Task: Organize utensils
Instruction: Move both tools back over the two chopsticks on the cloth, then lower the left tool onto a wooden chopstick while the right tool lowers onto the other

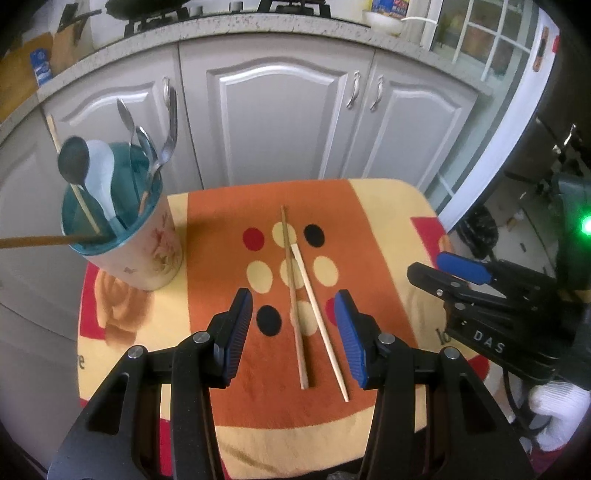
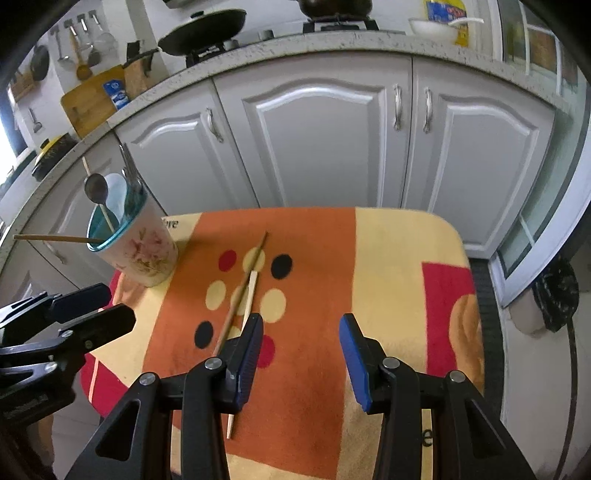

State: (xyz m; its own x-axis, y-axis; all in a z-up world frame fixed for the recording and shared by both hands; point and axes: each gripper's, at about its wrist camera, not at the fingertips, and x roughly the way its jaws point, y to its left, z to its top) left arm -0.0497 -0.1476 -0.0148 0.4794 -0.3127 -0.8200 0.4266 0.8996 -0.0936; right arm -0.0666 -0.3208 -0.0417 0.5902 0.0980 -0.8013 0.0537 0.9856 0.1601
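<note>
Two wooden chopsticks lie side by side on the orange tablecloth: a darker one (image 1: 293, 295) and a paler one (image 1: 319, 317). They also show in the right wrist view, the darker (image 2: 240, 295) and the paler (image 2: 249, 295). A floral utensil cup (image 1: 147, 251) with a teal inside stands at the left and holds spoons, forks and chopsticks; it also shows in the right wrist view (image 2: 142, 251). My left gripper (image 1: 295, 314) is open and empty, above the chopsticks' near ends. My right gripper (image 2: 301, 332) is open and empty, to the right of the chopsticks.
The small table (image 1: 388, 206) has rounded edges and stands in front of grey kitchen cabinets (image 1: 277, 110). A counter with a stove and pans (image 2: 207, 26) is behind. The right gripper shows at the right of the left wrist view (image 1: 454, 273).
</note>
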